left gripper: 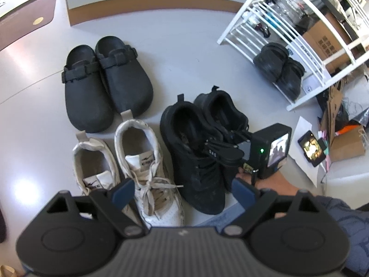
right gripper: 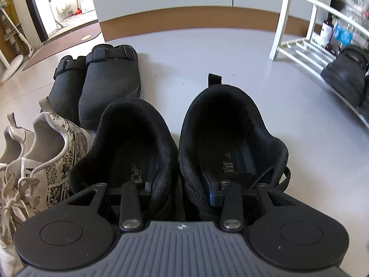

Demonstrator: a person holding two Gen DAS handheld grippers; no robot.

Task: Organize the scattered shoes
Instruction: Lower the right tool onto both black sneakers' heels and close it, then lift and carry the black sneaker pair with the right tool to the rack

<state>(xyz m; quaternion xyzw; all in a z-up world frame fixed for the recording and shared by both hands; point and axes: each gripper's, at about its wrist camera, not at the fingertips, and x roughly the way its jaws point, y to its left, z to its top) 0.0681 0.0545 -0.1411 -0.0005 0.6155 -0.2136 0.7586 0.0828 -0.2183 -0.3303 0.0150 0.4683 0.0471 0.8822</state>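
A pair of black sneakers stands on the grey floor, heels away from me. My right gripper has one finger inside each sneaker and is shut on their two inner walls, pinching them together. Left of them sit a pair of white sneakers, with a pair of black clogs beyond. My left gripper hangs open above the toes of the white and black sneakers, with nothing gripped.
A white slatted shoe rack stands at the right with dark shoes on its lowest shelf. A phone, paper and cardboard bags lie beside it. A cabinet base runs along the back.
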